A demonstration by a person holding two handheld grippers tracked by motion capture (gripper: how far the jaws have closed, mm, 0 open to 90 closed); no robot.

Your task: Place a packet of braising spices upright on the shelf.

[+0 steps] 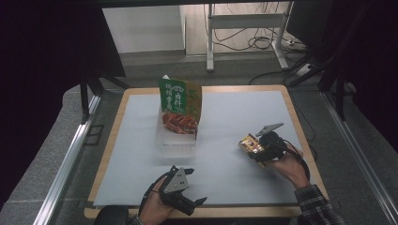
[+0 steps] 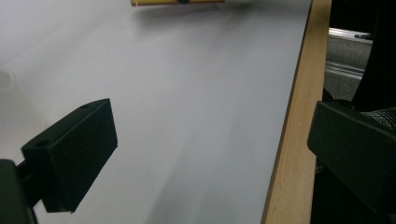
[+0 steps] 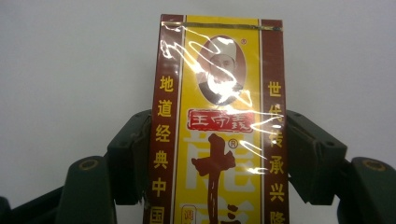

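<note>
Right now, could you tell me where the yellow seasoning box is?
The yellow seasoning box is clamped in the right tongs above the table's right side, right of the green sauce packet standing in a clear tray.

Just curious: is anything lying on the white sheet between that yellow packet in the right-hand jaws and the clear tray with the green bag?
Nothing visible. The right gripper holds the yellow packet, and the white sheet between it and the clear tray under the green bag looks bare.

Glossy film-wrapped yellow box (image 3: pixel 217 126)

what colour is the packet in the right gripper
Yellow with dark red side bands, on the packet clamped by the right gripper; clearest in the right gripper view.
</note>
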